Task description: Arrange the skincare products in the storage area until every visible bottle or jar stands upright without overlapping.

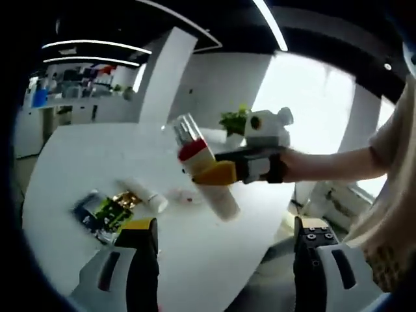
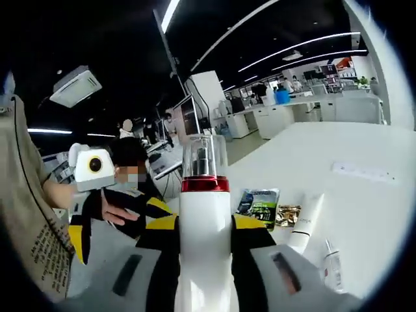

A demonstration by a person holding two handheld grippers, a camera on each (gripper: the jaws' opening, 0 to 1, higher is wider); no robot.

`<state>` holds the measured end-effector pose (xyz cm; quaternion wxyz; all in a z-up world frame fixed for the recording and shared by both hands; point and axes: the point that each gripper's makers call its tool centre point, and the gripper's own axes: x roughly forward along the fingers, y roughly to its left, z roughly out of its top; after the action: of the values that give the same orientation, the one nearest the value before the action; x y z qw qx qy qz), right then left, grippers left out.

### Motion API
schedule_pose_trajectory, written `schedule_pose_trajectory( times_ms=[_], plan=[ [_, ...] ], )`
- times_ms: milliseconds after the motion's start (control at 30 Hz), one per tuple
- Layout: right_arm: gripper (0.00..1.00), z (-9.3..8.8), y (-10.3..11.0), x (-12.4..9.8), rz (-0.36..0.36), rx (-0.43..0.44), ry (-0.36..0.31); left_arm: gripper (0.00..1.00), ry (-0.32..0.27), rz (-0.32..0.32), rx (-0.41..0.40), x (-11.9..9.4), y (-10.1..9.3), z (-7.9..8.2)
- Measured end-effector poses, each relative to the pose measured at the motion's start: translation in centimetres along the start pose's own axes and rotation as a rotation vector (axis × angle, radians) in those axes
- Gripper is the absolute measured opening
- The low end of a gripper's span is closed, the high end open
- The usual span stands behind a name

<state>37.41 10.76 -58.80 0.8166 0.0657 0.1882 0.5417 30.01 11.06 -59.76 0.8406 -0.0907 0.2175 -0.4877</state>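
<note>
A: Going left to right in the left gripper view: on the white counter we have the flat sachets, green and gold, lying beside a white tube that is on its side. Our left tool hangs over the counter edge with jaws wide and nothing between them.

B: Further right, our right tool is clamped around the white pump bottle, the one with the red band and clear cap. It is held in the air, tilted, well above the counter.

A: In the right gripper view we see the same bottle rising straight between the jaws of the right tool, gripped at the body. To its right lie the sachets, the tube and a small clear bottle, also lying down.

B: So we judge we are mid-carry: one bottle lifted, not yet placed.

A: Next we would turn it upright, lower its base onto a bare patch apart from the tube, then release. The tube and small bottle look like they remain to be stood up
</note>
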Motion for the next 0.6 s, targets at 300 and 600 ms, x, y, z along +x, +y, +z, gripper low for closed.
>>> schedule_pose_trajectory(
  times_ms=[300, 600],
  plan=[
    [0.29, 2.4, 4.4, -1.1, 0.100, -0.035, -0.060, 0.73, -0.036, -0.082, -0.009, 1.8, -1.4, 1.7],
    [0.29, 4.3, 6.6, -2.3, 0.164, -0.033, -0.125, 0.57, -0.118, -0.165, -0.016, 2.3, -2.8, 3.7]
  ],
)
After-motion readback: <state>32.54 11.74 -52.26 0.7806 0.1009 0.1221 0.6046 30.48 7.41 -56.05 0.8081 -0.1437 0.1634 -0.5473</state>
